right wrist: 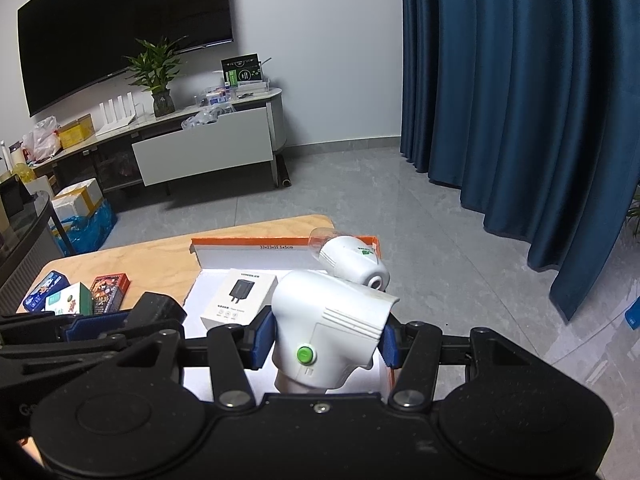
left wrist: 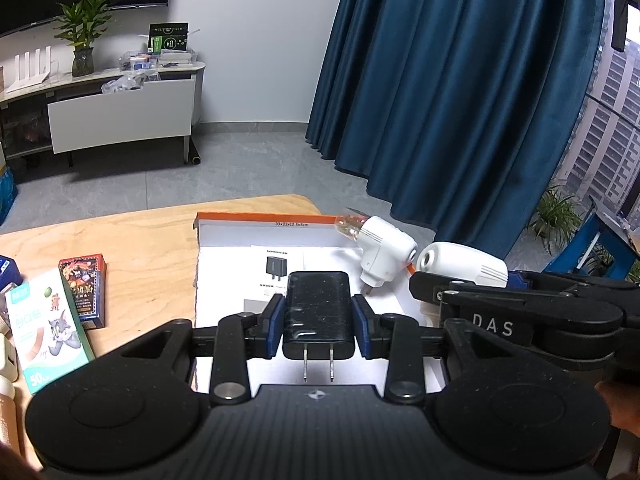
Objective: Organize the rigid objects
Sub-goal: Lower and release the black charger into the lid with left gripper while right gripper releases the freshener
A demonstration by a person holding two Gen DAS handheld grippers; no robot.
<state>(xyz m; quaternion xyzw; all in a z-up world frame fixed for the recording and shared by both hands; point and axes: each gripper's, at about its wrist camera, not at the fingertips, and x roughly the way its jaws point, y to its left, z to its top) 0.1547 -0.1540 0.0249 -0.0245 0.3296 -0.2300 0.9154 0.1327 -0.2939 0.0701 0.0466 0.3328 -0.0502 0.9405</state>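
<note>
Fingers (left wrist: 276,322) of the left gripper (left wrist: 318,320), blue-padded, are clenched on a black charger (left wrist: 318,306) at the lower centre of the left wrist view. It is a glossy rounded block with its long axis running up the frame; its two metal prongs point down toward the camera. It hangs over an open box (left wrist: 260,236) with an orange rim and a white inside, whose far wall reads "33x23x12.5x5cm".

In the right wrist view the right gripper (right wrist: 326,340) grasps a white device (right wrist: 328,320) between its blue fingers (right wrist: 264,340). This thing is T-shaped, with a green round button, raised ribs along its side and a short stem pointing down; its barrel runs from lower left to upper right. In the left wrist view the barrel's round open end faces left, and "DAS" is printed on the right gripper's arm.

A second white device (right wrist: 354,262) of the same kind lies at the box's far right corner, with a clear cap at its upper left end and a green mark on its body. A white carton (right wrist: 240,298) picturing a black charger lies inside the box; its print is too small to read.

On the wooden table (left wrist: 152,240), at the left, lie a cartoon carton (left wrist: 50,324) marked "50" and a red carton (left wrist: 86,284).
</note>
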